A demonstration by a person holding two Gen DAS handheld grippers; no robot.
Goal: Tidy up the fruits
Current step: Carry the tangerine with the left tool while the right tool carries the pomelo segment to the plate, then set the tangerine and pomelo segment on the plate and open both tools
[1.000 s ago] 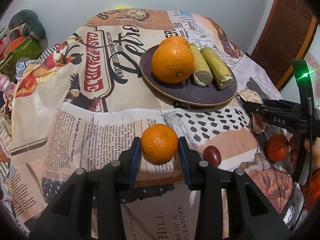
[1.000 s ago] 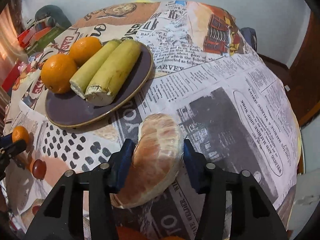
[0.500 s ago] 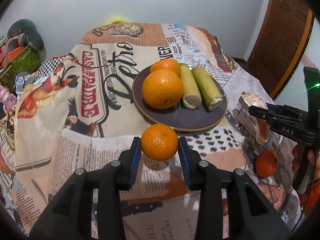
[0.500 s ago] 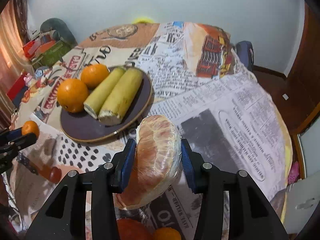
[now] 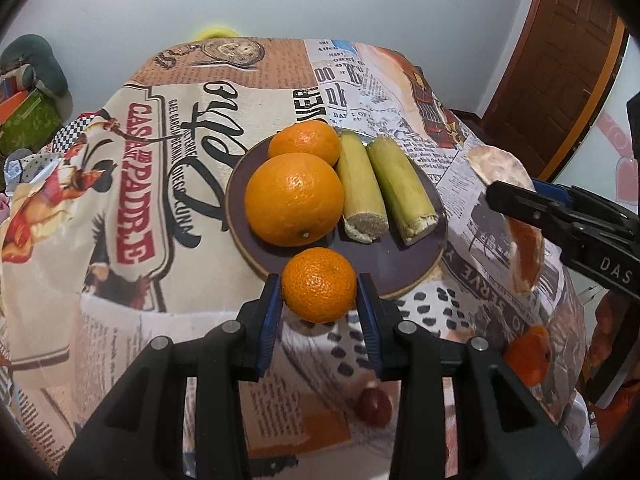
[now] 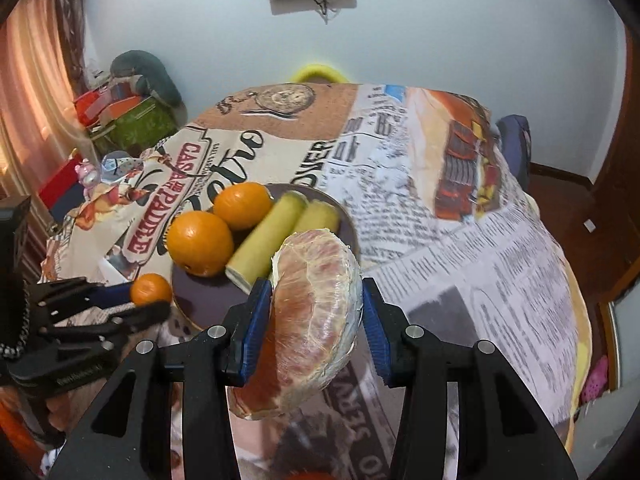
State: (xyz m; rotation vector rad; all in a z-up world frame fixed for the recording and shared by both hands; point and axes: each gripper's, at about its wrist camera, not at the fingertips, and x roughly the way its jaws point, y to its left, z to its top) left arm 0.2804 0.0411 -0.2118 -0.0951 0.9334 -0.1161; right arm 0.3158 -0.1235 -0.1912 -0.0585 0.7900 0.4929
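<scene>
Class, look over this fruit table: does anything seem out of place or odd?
Yes. On the plate, two cut, pale green stalk pieces lie beside whole oranges. A peeled, plastic-wrapped citrus piece is in the right gripper, and a small dark red fruit lies loose on the tablecloth.

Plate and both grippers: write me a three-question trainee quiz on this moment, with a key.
1. True or false: the left gripper is shut on a small mandarin.
2. How many whole oranges lie on the purple plate?
A) one B) two C) four
3. Fill in: the right gripper holds a peeled, wrapped ___ half.

Key: 1 true; its fingers press both sides of the fruit. 2 B; a large orange and a smaller orange, beside two sugarcane pieces. 3 grapefruit; the grapefruit half looks pink under the film.
</scene>
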